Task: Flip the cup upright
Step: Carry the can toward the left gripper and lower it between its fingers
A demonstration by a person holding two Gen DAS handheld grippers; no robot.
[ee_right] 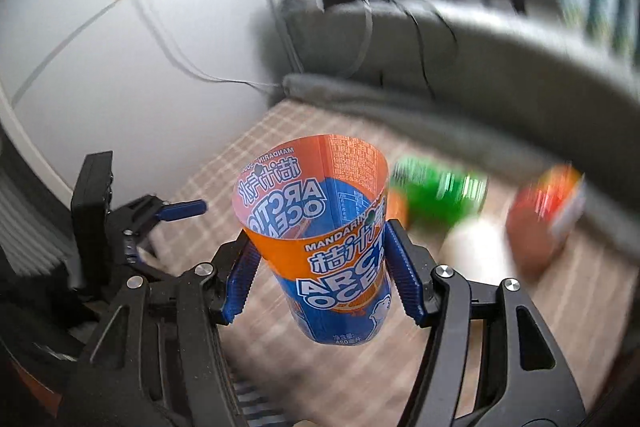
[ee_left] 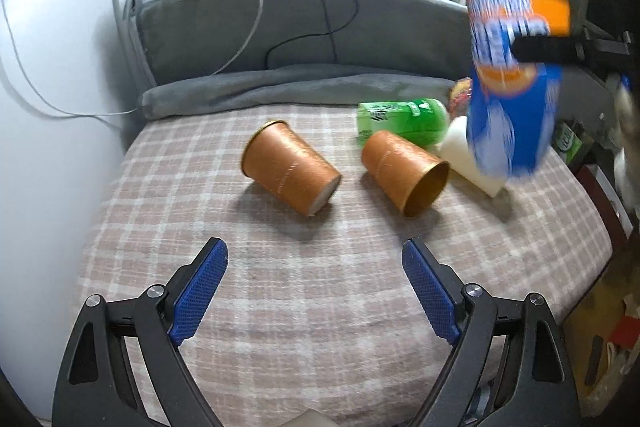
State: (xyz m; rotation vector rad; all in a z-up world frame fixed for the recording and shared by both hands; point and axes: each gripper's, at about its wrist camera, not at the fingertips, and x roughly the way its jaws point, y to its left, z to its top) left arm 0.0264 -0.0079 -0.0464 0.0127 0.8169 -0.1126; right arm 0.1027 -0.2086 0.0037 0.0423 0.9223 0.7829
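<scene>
My right gripper (ee_right: 320, 251) is shut on a blue and orange Arctic Ocean cup (ee_right: 320, 227), held in the air with its open mouth pointing away from the camera. In the left wrist view the same cup (ee_left: 514, 75) hangs blurred at the upper right, above the bed, with a black finger (ee_left: 548, 49) across it. My left gripper (ee_left: 316, 283) is open and empty, low over the checked blanket (ee_left: 280, 267). Two brown paper cups lie on their sides ahead of it: one (ee_left: 290, 173) at centre, one (ee_left: 404, 173) to its right.
A green cup (ee_left: 402, 121) and a white cup (ee_left: 468, 157) lie on their sides behind the right brown cup. A grey headboard (ee_left: 280, 27) with cables and a rolled grey blanket (ee_left: 280, 87) bound the far side. A white wall stands at left.
</scene>
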